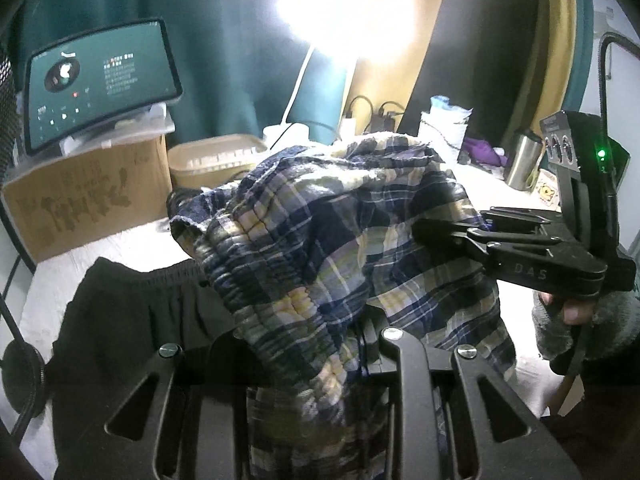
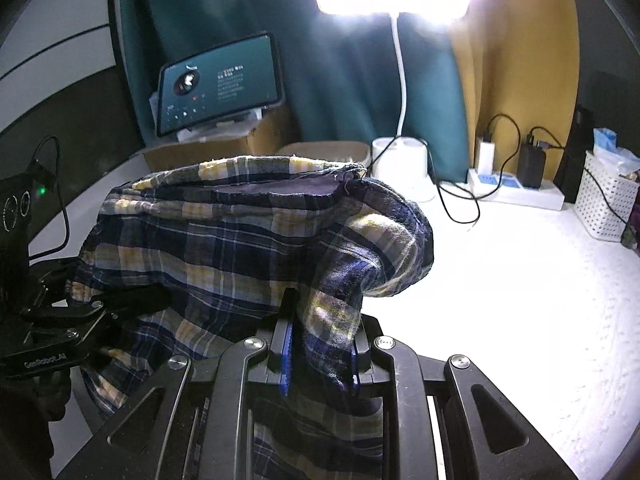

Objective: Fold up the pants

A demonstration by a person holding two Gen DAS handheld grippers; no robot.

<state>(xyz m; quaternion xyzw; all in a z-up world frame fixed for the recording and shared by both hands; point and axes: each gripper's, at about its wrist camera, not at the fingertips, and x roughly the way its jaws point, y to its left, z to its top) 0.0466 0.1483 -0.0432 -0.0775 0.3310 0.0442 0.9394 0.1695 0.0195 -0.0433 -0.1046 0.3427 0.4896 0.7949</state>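
Pants: navy-and-yellow plaid cotton pants (image 2: 224, 248) bunched, lifted above white table (image 2: 520, 300).
Left gripper (image 2: 160, 298): clamped on plaid.
Right gripper (image 2: 320, 344): pinching plaid fold.

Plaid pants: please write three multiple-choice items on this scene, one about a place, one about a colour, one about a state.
1. Where does the tablet stand?
A. on a cardboard box
B. in the white basket
C. flat on the table

2. What colour is the second garment, left of the plaid pants?
A. red
B. black
C. white

3. How are the plaid pants held?
A. lying flat, untouched
B. by one tool only
C. lifted, clamped by both tools

Answers:
1 A: the tablet rests atop the box.
2 B: the black garment lies on the table.
3 C: left tool and right tool both pinch the plaid pants.
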